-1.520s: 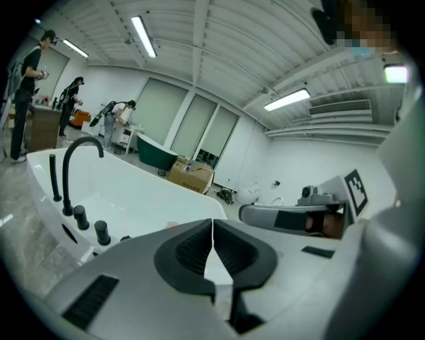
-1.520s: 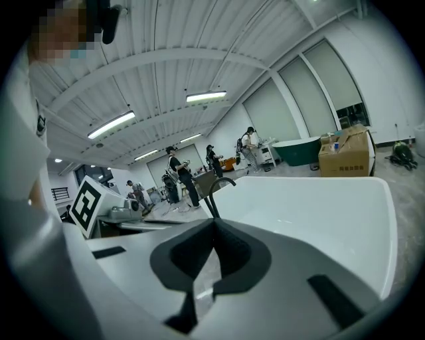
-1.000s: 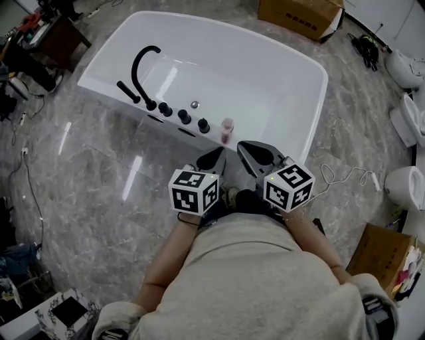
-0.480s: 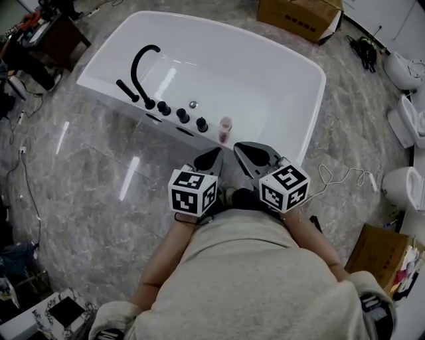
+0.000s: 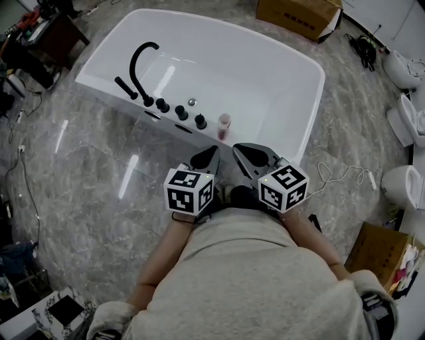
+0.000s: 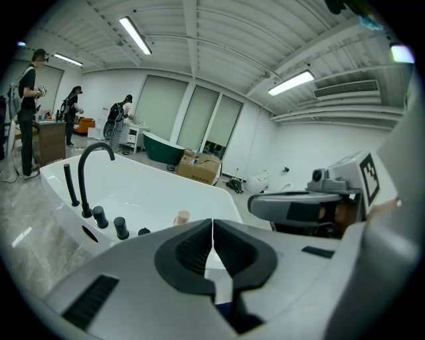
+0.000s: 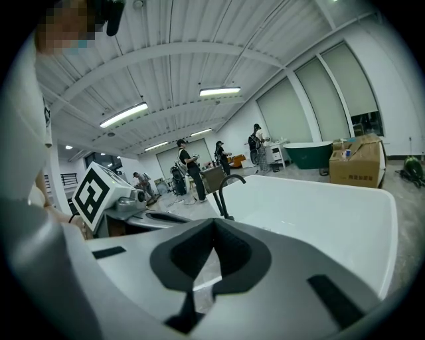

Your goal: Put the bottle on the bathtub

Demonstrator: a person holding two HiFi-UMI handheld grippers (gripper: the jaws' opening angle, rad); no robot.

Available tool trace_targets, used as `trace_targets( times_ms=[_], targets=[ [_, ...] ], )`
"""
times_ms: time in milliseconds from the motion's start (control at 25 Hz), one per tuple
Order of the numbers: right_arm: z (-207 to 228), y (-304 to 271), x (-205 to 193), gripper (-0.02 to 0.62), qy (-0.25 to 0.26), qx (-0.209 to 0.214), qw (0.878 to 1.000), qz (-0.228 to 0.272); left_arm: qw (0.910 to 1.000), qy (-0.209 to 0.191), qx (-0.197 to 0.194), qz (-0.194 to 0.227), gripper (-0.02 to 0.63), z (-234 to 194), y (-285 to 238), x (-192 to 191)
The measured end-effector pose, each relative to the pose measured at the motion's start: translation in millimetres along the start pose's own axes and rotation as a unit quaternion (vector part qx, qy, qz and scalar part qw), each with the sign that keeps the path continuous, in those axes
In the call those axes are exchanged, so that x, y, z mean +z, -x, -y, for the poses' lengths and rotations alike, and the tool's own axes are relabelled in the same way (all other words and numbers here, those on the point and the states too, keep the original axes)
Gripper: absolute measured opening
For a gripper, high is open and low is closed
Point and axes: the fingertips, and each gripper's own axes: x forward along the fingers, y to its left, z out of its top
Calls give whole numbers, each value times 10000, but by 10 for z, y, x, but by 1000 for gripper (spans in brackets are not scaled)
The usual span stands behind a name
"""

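Grey veined stone floor [image 5: 86, 172]: the largest item. It lies open to the left of the tub. The right side is crowded by white toilets [image 5: 406, 186] and a loose cable [image 5: 340, 174], so free room for stepping lies leftward.

White bathtub [image 5: 239, 73]: freestanding and set aslant, with one long rim turned toward the person. That rim is a flat ledge, which is why the fittings and the task's thing stand there and not in the basin.

Cardboard box [image 5: 299, 16]: on the floor beyond the tub's far edge, well apart from the work.

Black faucet [image 5: 137, 63]: an arched spout on the left part of the near rim. A row of black knobs [image 5: 180, 113] runs rightward from it.

Left gripper [image 5: 206, 158] and right gripper [image 5: 252, 158]: held side by side just short of the near rim, aimed at the tub and tipped a little downward. Each has its jaws pressed together on nothing, as both gripper views confirm. This looks like a rest posture (nothing is left to carry).

Bottle [image 5: 224, 126]: small, pinkish and upright on the near rim, just right of the last knob and apart from it. It is near the grippers but untouched, so the placing appears done. The ledge is narrow here, with basin behind and floor in front, leaving little margin for a nudge.
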Motion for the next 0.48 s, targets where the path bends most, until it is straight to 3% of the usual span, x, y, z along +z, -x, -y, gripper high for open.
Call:
trace_targets(
  times_ms=[480],
  targets=[
    [8, 31, -84, -2, -307, 93, 9995, -31, 9999, 106, -33, -76, 10, 27, -2, -80]
  ],
)
